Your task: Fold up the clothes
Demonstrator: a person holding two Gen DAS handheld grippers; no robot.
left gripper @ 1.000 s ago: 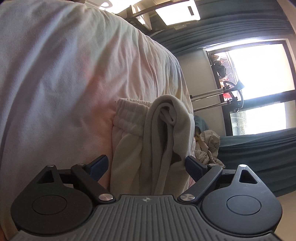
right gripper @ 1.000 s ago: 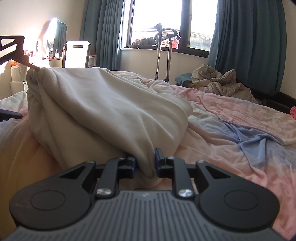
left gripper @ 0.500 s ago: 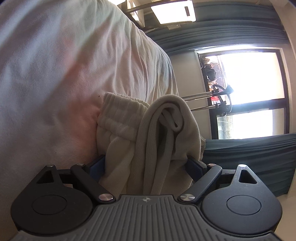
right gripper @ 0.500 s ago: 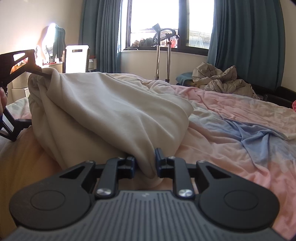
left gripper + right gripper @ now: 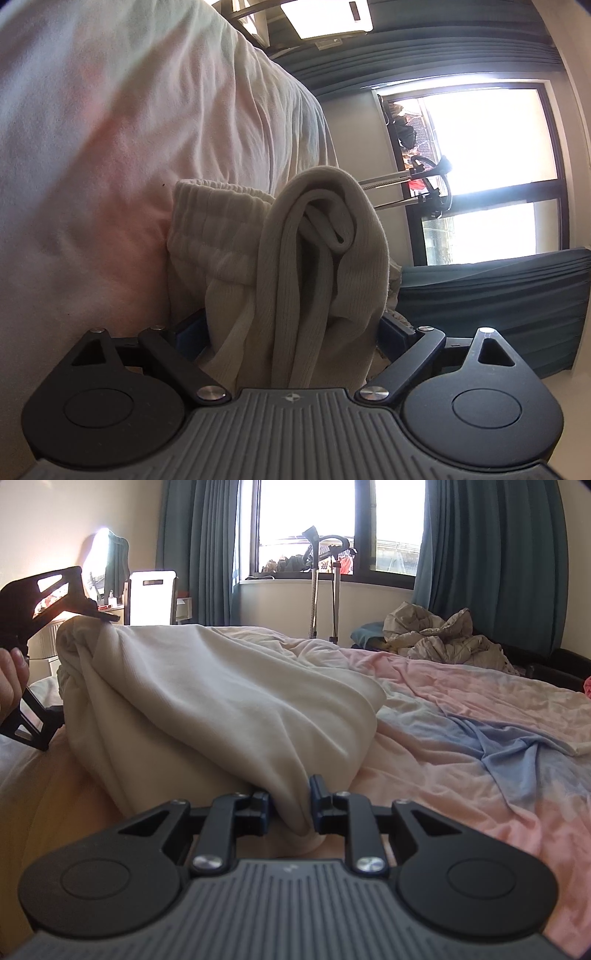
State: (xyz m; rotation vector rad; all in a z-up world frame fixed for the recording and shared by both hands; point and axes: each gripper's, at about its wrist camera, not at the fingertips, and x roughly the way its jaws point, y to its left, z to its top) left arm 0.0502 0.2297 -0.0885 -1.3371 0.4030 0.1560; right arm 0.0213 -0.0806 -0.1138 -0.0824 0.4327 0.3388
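Observation:
A cream garment with a ribbed waistband lies bunched on the pink and blue bedsheet. My right gripper is shut on its near fold, low over the bed. The left gripper, held by a person's hand, straddles the garment's far left end, one finger above and one below. In the left wrist view, turned on its side, the folded waistband end fills the gap of my left gripper. Its jaws stand wide, and the blue pads sit at the cloth's sides.
A crumpled pile of clothes lies at the bed's far right, and a blue garment lies spread on the sheet. A garment steamer stand is by the window, with a white chair at the back left.
My left gripper has slid forward over the garment's end, which now sits deep between its wide jaws. In the right wrist view it has come in from the left. The right gripper kept its grip.

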